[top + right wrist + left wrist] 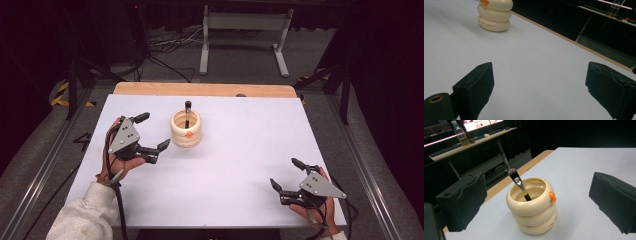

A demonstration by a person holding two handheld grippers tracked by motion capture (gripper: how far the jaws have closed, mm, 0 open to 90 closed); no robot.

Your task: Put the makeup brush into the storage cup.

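- My left gripper point(153, 131) hangs with its black padded jaws spread wide and empty, just beside the cream-coloured holder shaped like three stacked glossy rings point(186, 129), not touching it.
- My right gripper point(288, 174) rests low near the table's near right corner, jaws likewise parted and holding nothing, well apart from the holder.
- Seen from the left gripper view, the holder point(532, 205) stands upright between the two jaws; a slim make-up brush with a black handle, silver ferrule and dark bristle tip point(518, 182) leans inside it, bristles up, tilted toward the far table edge.
- A small orange knob point(552, 196) sits on the holder's top ring.
- I judge the brush light and stiff along the handle, soft only at the tip; the ferrule, or the handle just below it, looks the best place to pinch.
- The holder appears smooth and possibly slippery; a sideways tug on the brush could tip it.
- Both stand on the white table top point(240, 170), toward its far left.
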